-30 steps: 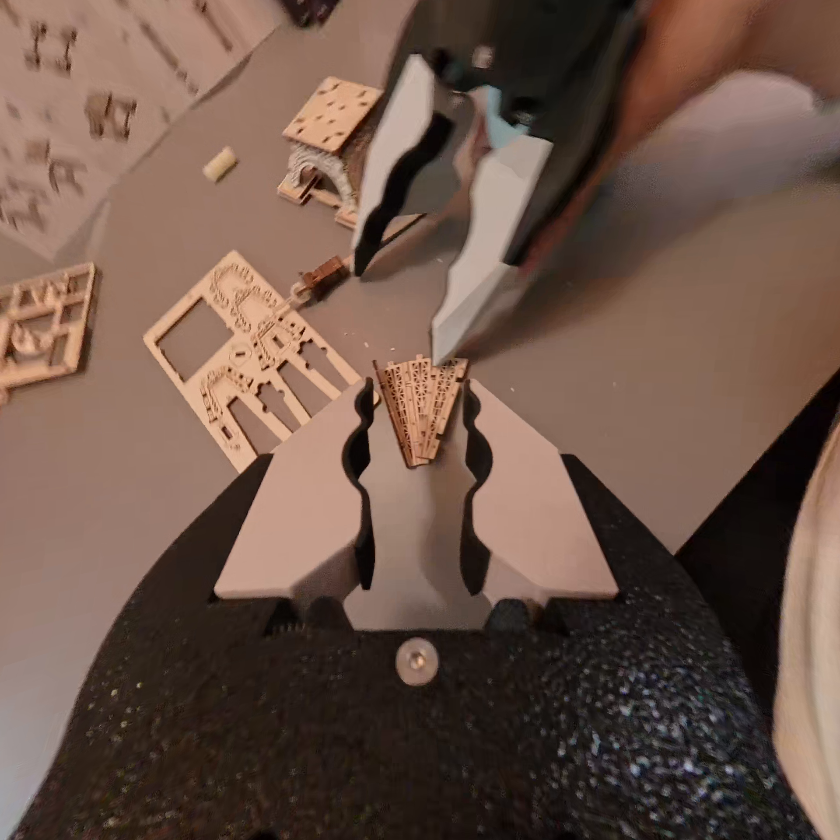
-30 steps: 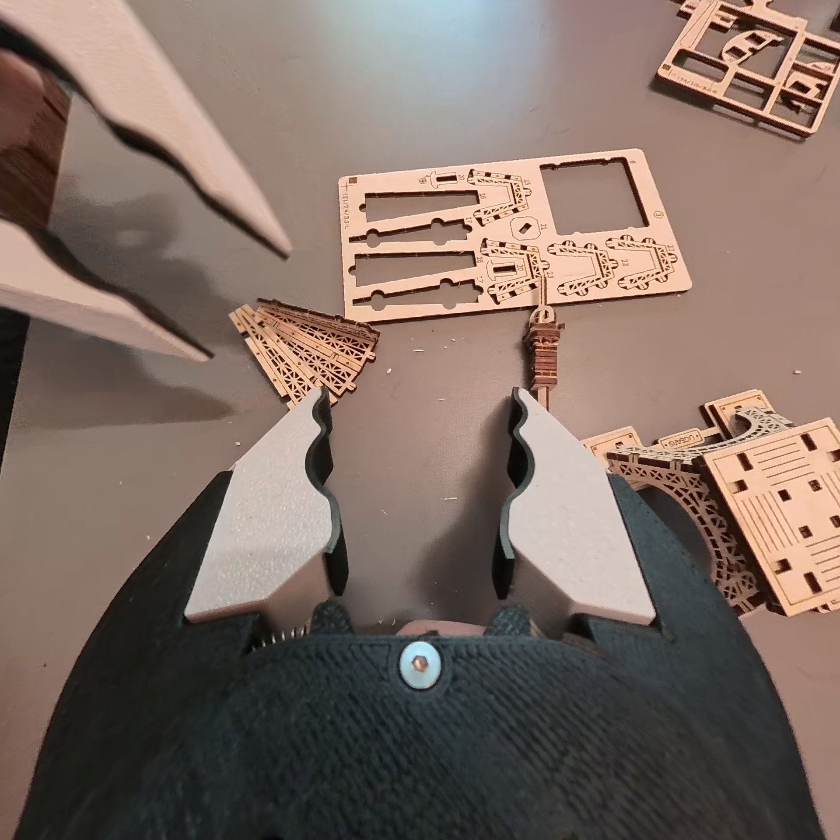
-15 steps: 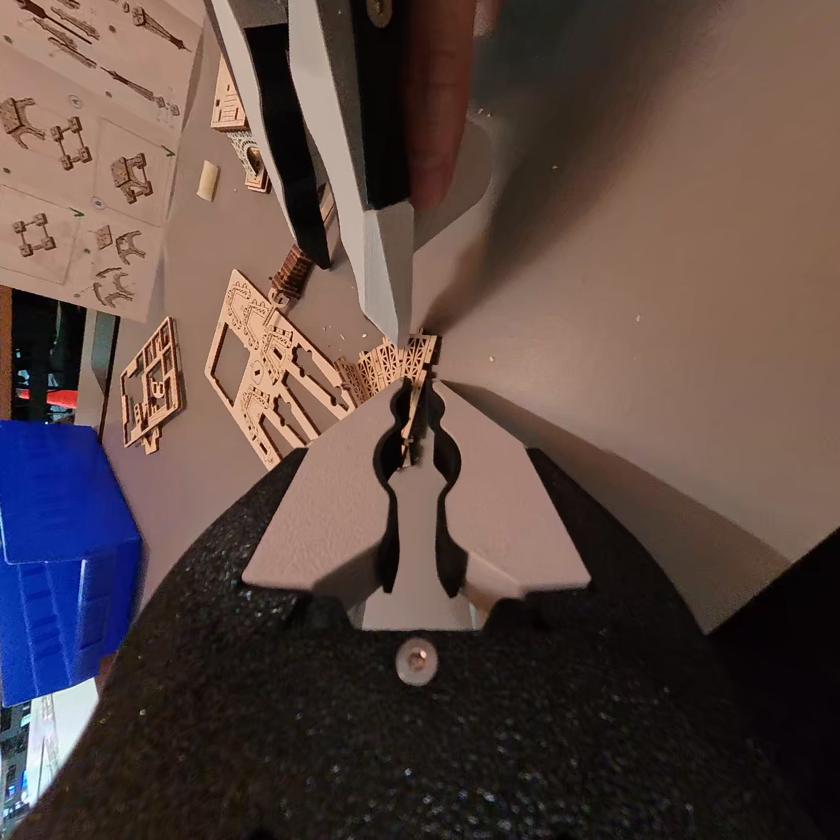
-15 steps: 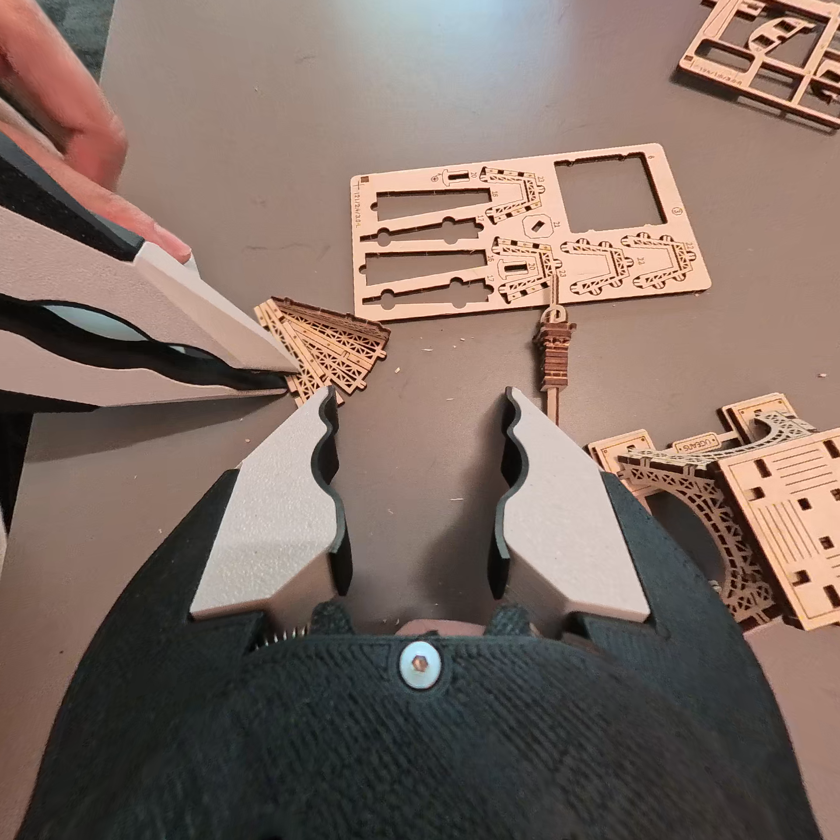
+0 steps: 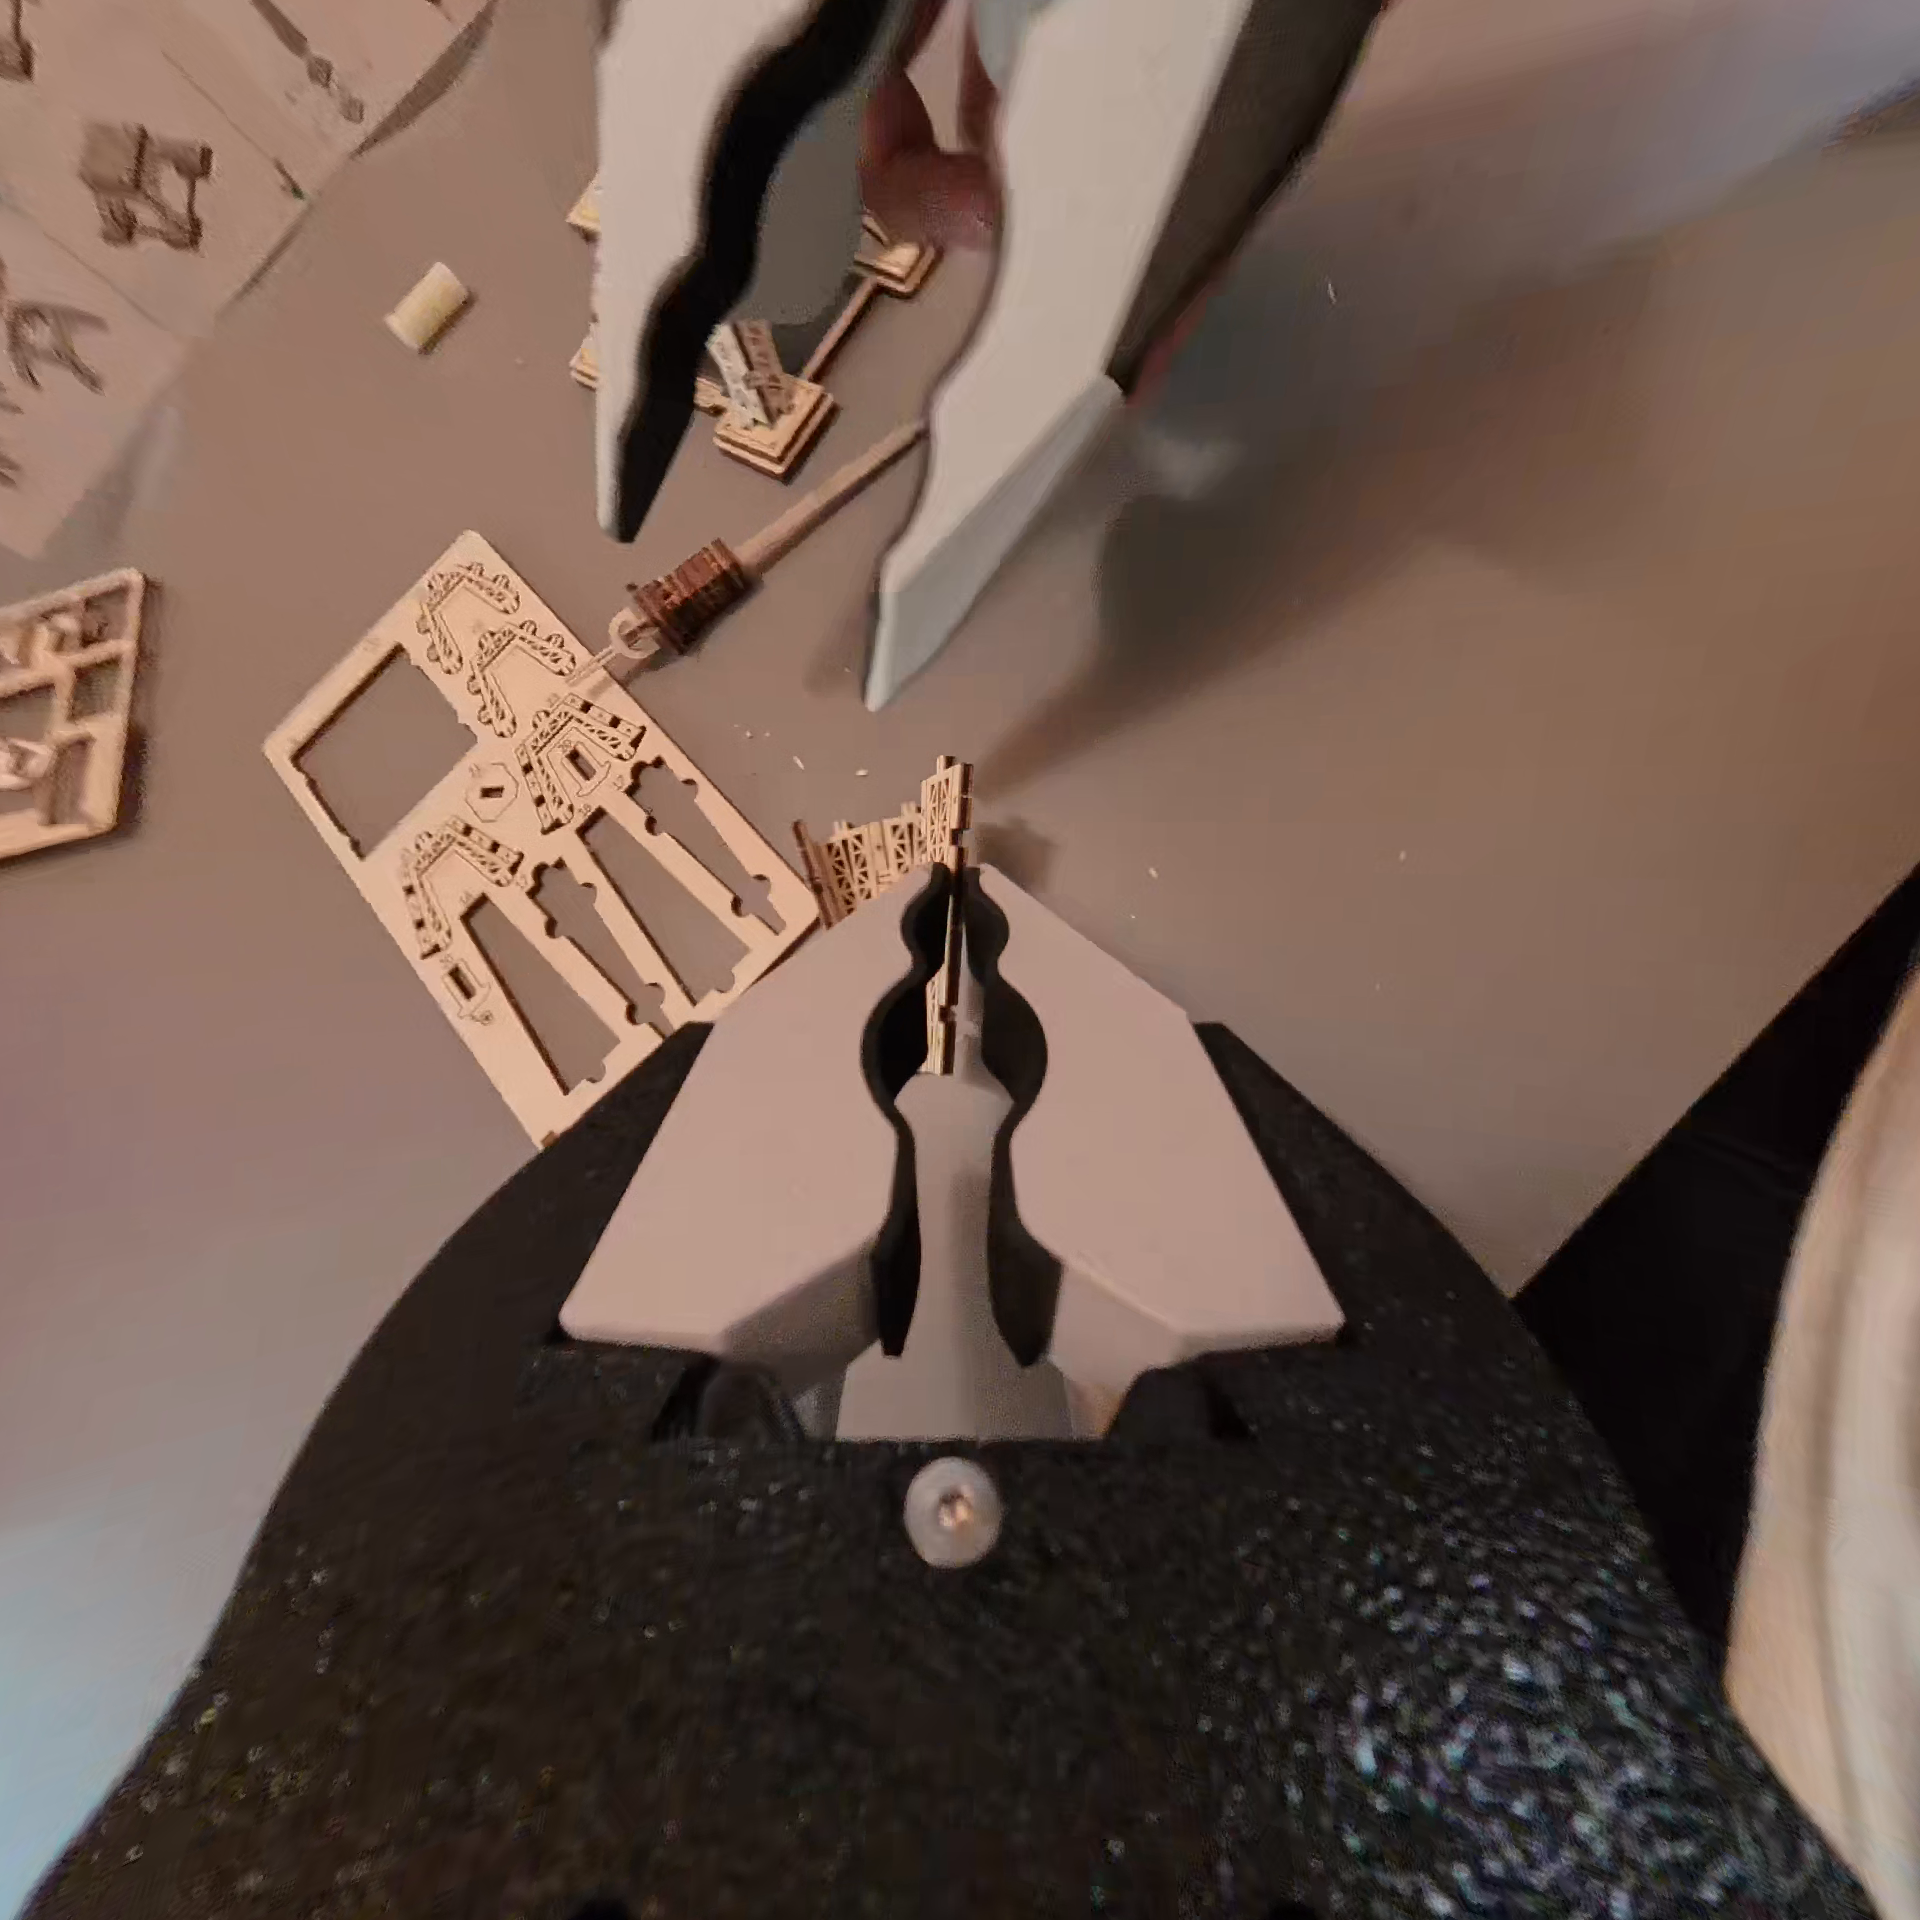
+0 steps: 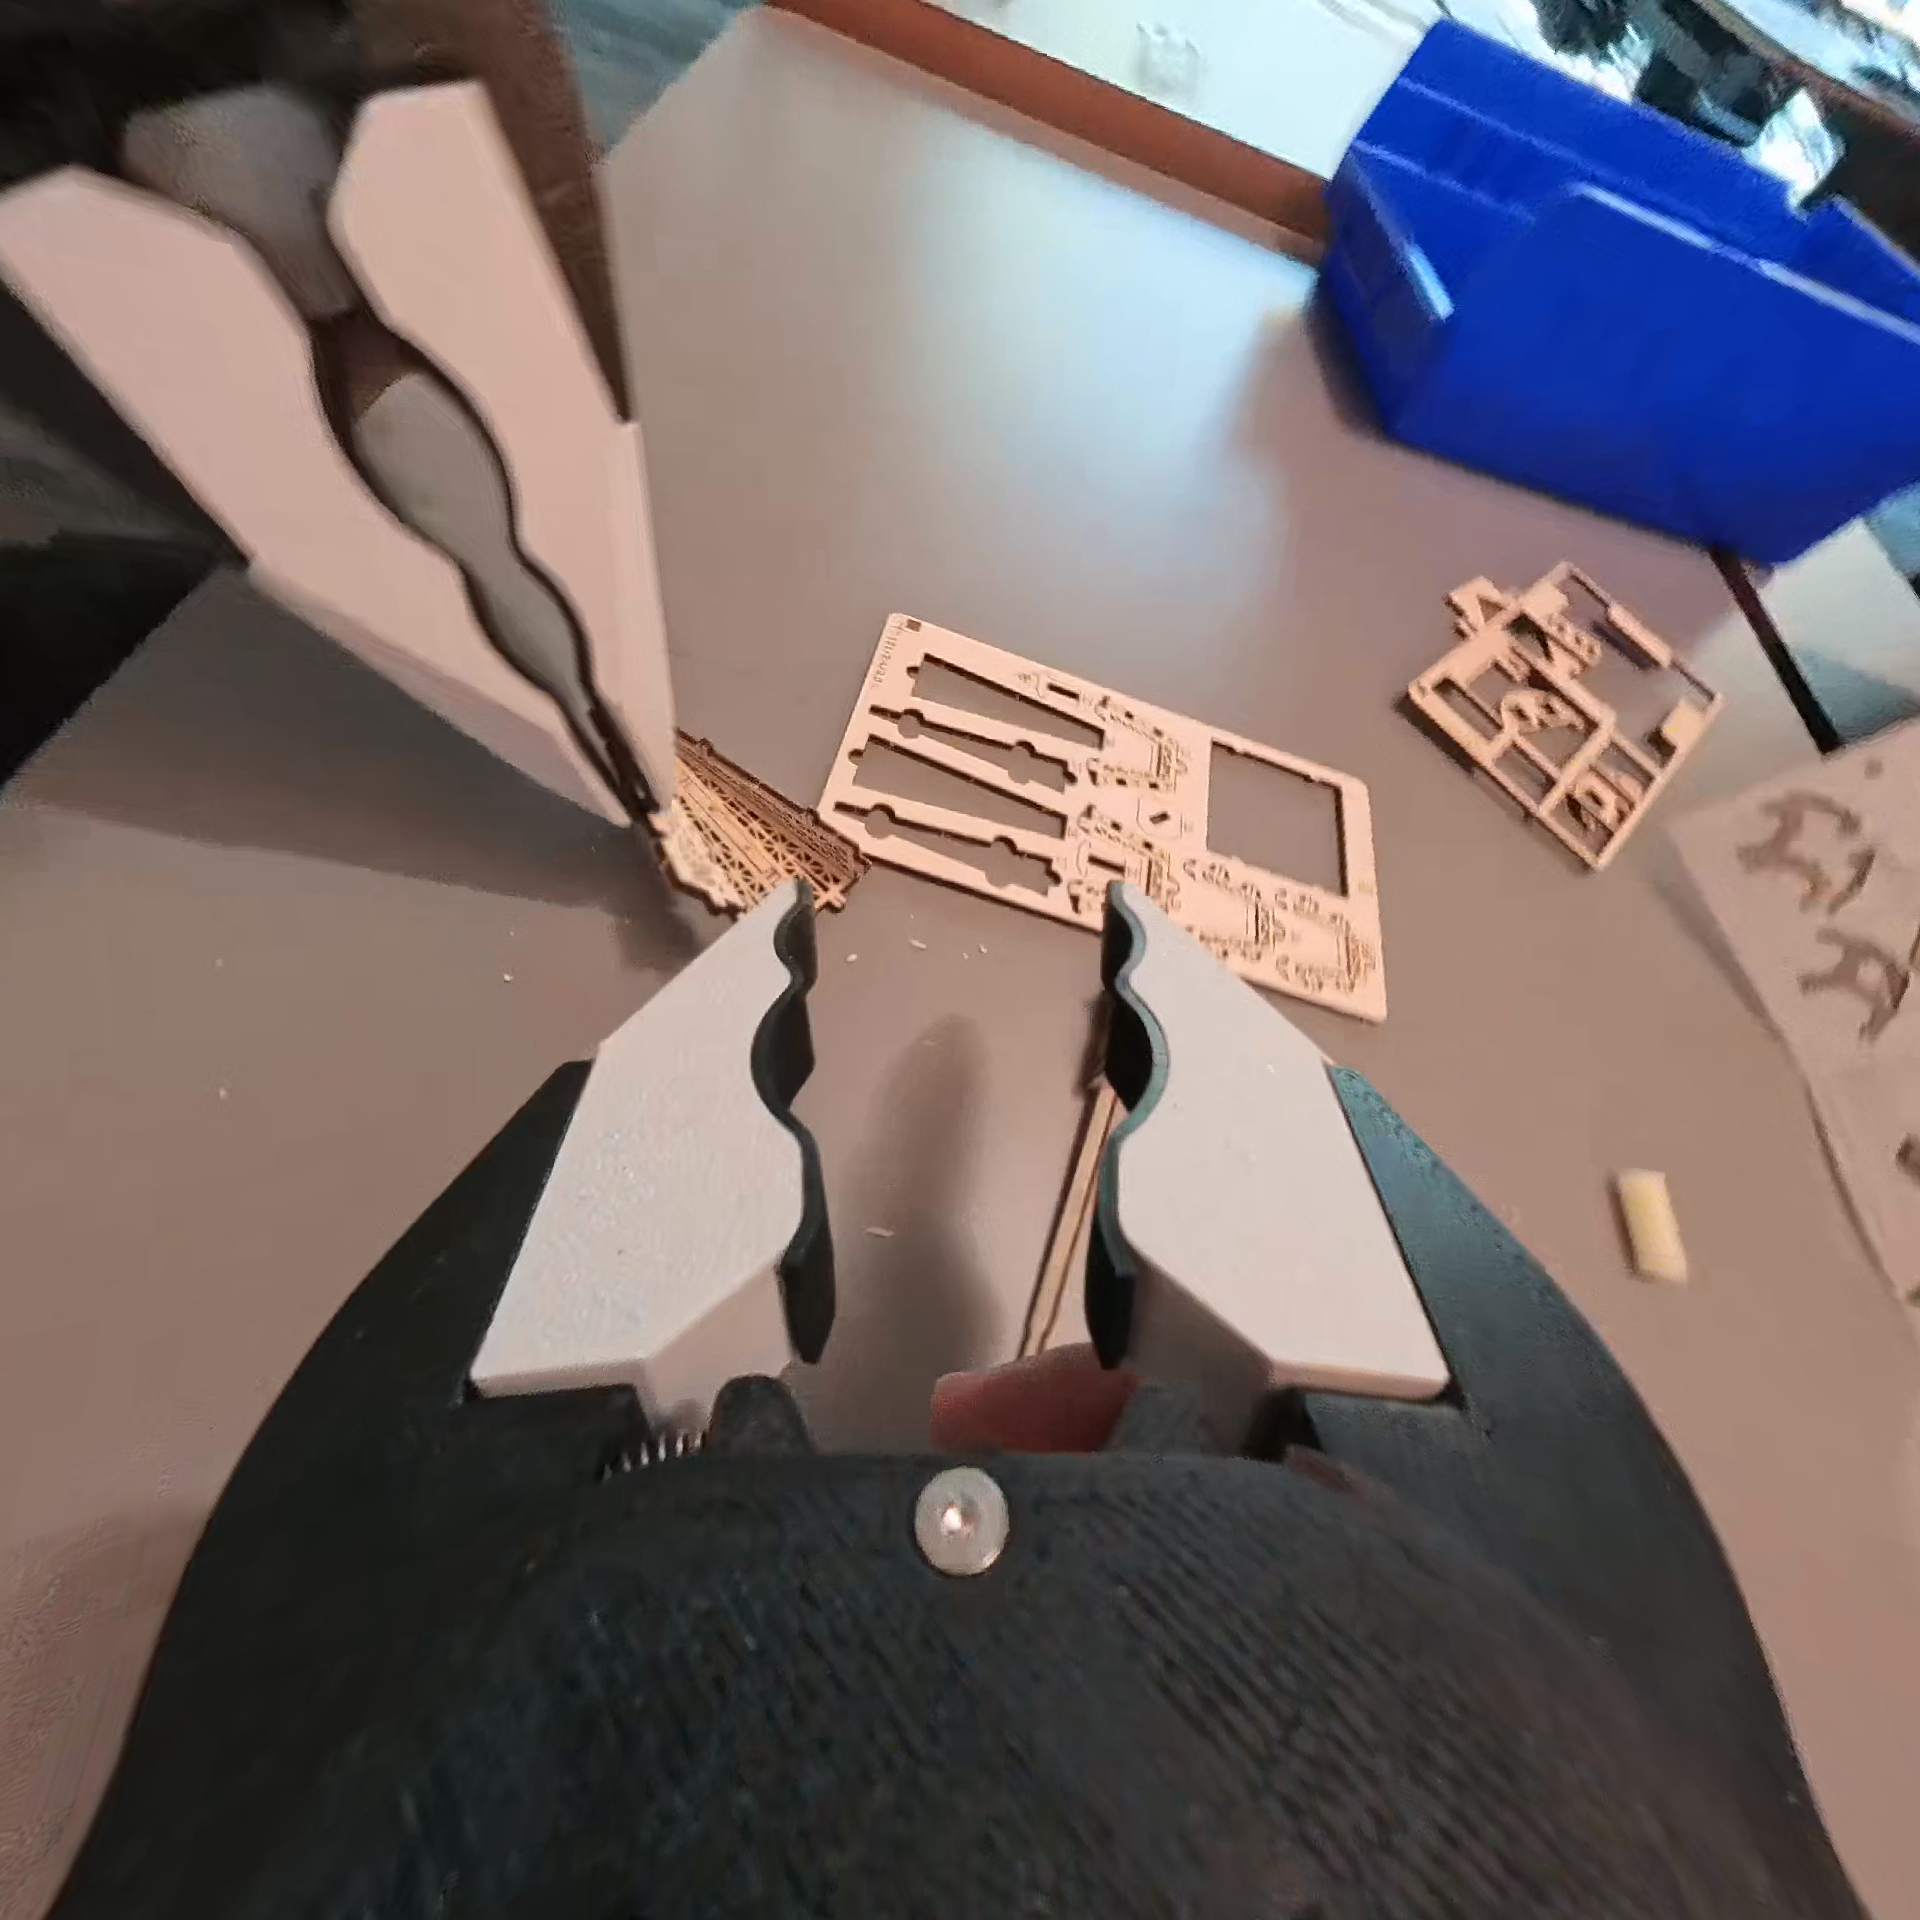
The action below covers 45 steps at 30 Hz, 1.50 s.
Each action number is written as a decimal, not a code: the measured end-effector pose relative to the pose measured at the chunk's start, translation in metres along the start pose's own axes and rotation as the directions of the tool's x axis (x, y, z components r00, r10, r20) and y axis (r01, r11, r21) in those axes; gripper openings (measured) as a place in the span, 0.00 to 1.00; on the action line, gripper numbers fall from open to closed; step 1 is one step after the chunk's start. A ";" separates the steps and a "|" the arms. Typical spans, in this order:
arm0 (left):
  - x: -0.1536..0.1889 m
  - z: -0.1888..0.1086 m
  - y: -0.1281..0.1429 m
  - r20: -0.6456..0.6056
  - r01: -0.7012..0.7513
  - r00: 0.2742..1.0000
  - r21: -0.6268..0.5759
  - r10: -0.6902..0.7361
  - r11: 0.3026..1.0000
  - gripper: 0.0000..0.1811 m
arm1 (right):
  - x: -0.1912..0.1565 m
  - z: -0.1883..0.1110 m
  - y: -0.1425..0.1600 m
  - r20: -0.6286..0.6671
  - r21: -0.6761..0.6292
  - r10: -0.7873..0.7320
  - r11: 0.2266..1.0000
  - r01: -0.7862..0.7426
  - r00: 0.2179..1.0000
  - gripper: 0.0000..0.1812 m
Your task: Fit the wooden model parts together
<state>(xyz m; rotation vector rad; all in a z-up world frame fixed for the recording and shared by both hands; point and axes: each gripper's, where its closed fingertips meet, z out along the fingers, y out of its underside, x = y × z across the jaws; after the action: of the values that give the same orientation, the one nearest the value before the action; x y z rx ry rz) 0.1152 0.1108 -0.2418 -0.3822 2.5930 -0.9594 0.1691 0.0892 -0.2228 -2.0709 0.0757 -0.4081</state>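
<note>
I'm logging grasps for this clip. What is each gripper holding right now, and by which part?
The left gripper pinches one thin lattice panel edge-on, from the fanned stack, near its end. The right gripper is open and empty.

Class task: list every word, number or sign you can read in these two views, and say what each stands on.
Punched wooden sheet: small engraved marks, too small to read.
Instruction paper: printed drawings, blurred, nothing readable.
Lattice piece, blue bin: no writing visible.
</note>
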 end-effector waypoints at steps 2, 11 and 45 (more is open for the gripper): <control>-0.005 -0.003 -0.003 -0.105 0.120 0.987 -0.005 -0.120 0.993 0.00 | 0.003 0.003 -0.007 0.021 0.031 -0.041 0.999 0.041 0.999 0.30; -0.008 0.007 -0.002 -0.415 0.434 0.791 -0.135 -0.449 0.891 0.00 | -0.015 0.007 0.002 0.119 0.054 -0.133 0.990 0.128 0.984 0.32; -0.001 0.009 0.008 -0.496 0.285 0.819 -0.083 -0.288 0.955 0.00 | -0.052 -0.001 0.001 0.308 0.026 -0.137 0.990 0.135 0.941 0.08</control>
<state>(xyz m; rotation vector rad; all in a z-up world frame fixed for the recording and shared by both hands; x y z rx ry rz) 0.1191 0.1120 -0.2527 -0.6084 3.0683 -1.3028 0.1205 0.0995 -0.2367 -2.1175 -0.2575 -0.1611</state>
